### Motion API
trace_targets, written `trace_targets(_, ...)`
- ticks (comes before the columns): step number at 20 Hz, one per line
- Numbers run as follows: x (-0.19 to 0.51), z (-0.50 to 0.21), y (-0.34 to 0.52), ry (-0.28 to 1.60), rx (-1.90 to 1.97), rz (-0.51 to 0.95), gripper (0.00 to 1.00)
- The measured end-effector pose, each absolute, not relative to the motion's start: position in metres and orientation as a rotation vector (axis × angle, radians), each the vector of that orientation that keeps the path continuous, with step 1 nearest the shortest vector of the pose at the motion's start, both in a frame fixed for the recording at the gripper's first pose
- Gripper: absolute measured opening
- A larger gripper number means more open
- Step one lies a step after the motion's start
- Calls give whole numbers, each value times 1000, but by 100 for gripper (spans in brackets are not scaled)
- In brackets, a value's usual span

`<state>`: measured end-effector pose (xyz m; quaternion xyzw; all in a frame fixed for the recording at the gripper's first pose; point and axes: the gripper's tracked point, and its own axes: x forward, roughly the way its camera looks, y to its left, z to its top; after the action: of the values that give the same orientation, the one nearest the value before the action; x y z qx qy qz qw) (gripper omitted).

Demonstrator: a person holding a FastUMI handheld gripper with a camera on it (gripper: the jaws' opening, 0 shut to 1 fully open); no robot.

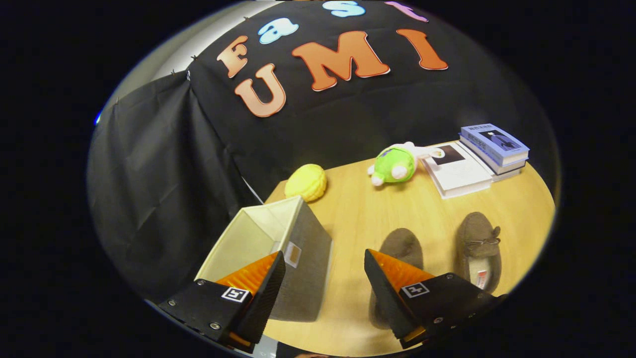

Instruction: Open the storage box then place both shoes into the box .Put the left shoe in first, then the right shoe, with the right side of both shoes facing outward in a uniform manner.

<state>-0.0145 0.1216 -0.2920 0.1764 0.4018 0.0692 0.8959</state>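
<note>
Gripper (325, 263) spread wide, nothing between the fingers, hovering above the wooden table (357, 219). Just under the one finger, the storage box (268, 248), grey fabric outside and pale inside, mouth already open and nothing visible inside. Partly under the other finger, the nearer brown shoe (401, 246); just beside it and a little further off, the second shoe (479, 248), bow on top and a label in the heel.

Probably about to pick the first shoe. Worth confirming which is the left before closing on it; hard to tell from this angle. Better to come down over the side wall near the heel, pinch the soft collar firmly so both fingers bear on it, lift level, then turn it so the right side faces outward before lowering into the box.

Beyond the shoes, toward the black cloth: one yellow ribbed ball (306, 182), one green plush toy (395, 165), a stack of books (477, 159), three as far as can be made out. Shoes: two. Box: one.
</note>
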Motion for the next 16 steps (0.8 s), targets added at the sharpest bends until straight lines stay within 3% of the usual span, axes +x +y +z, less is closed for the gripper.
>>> trace_targets(10,-32,-346,57,903,217,-6,95)
trace_targets(16,-37,-387,47,1002,255,-34,86)
